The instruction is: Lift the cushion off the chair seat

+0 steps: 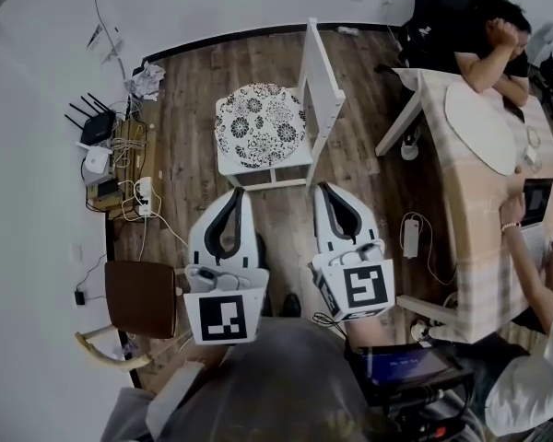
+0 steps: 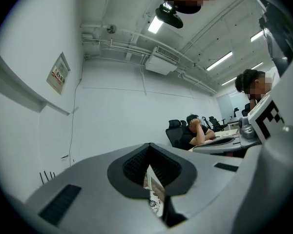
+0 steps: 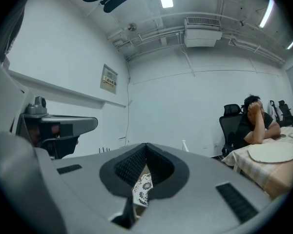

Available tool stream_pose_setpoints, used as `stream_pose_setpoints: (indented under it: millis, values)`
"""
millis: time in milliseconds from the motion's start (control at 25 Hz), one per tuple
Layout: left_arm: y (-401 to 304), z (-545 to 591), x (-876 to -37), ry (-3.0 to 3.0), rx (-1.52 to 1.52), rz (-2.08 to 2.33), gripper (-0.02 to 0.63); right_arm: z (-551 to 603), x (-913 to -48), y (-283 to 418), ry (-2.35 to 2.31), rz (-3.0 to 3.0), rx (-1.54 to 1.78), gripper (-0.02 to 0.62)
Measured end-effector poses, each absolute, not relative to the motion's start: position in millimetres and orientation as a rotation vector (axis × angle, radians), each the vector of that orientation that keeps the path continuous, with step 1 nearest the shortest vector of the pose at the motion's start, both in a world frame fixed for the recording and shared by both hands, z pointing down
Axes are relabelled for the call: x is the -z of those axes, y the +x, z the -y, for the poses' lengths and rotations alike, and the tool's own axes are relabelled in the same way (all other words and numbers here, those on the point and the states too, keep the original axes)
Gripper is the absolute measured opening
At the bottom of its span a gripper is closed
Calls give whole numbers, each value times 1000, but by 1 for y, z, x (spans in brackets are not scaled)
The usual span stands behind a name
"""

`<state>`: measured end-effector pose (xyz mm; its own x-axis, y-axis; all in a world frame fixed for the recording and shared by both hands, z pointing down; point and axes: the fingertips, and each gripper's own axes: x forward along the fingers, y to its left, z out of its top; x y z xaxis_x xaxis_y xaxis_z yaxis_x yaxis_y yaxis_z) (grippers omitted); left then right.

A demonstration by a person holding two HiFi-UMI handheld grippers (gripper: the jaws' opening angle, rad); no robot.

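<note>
- Cushion [image 1: 259, 124], black-and-white floral, lies flat on the white chair's [image 1: 323, 90] seat.
- Left gripper [image 1: 235, 193] is clenched on nothing, near the seat's front edge.
- Right gripper [image 1: 323, 190], beside it, is likewise clenched and empty.

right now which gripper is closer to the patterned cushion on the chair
Left. The left gripper is just short of the cushion, at its near edge; the right gripper sits off the near right corner of the chair. Neither touches it.
</note>
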<state>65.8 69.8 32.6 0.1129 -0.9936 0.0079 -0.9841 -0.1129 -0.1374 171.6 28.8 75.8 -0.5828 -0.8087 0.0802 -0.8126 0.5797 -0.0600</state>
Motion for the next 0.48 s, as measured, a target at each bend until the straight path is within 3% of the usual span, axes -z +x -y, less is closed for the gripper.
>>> stream_pose_setpoints:
  millis: [480]
  values:
    - [-20, 31, -50, -2323, 71, -2077, 6, 61, -98, 92, 1344, 2706, -161, 8]
